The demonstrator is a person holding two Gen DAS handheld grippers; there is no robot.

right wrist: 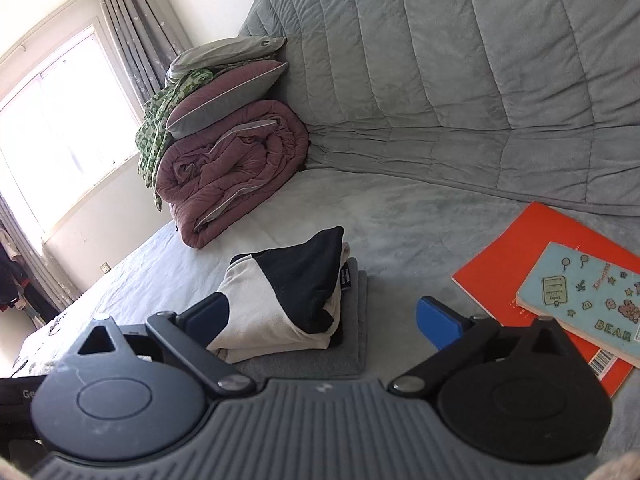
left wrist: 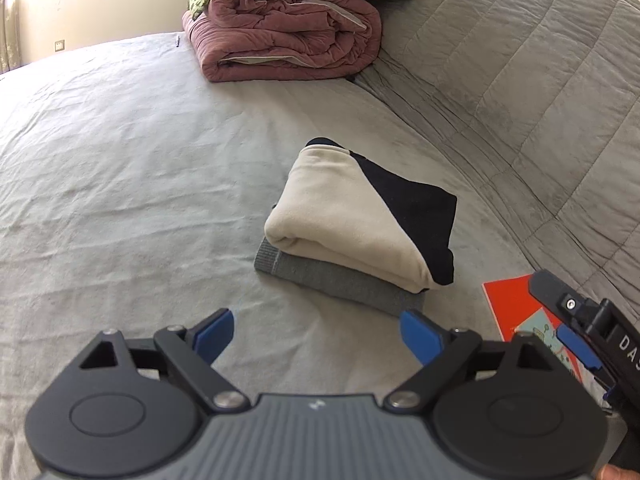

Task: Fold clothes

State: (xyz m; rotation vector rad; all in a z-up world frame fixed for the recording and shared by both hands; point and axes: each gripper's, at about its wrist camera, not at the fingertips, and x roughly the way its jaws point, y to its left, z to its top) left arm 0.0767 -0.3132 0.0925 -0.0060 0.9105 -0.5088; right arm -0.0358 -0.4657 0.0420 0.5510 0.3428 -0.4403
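Note:
A folded cream and black garment [left wrist: 352, 216] lies on top of a folded grey garment [left wrist: 340, 280] on the bed. The same stack shows in the right wrist view, cream and black garment [right wrist: 288, 304] over the grey one [right wrist: 352, 344]. My left gripper [left wrist: 316, 334] is open and empty, just short of the stack's near edge. My right gripper [right wrist: 320, 316] is open and empty, its fingers either side of the stack's near end; it also shows at the right edge of the left wrist view [left wrist: 576, 320].
A rolled mauve comforter [left wrist: 288, 36] with pillows and a green patterned cloth sits at the back of the grey bed sheet [left wrist: 120, 184]. A quilted grey cover [right wrist: 460, 80] rises behind. An orange book [right wrist: 532, 252] and a blue "BEAR" notebook [right wrist: 584, 296] lie to the right.

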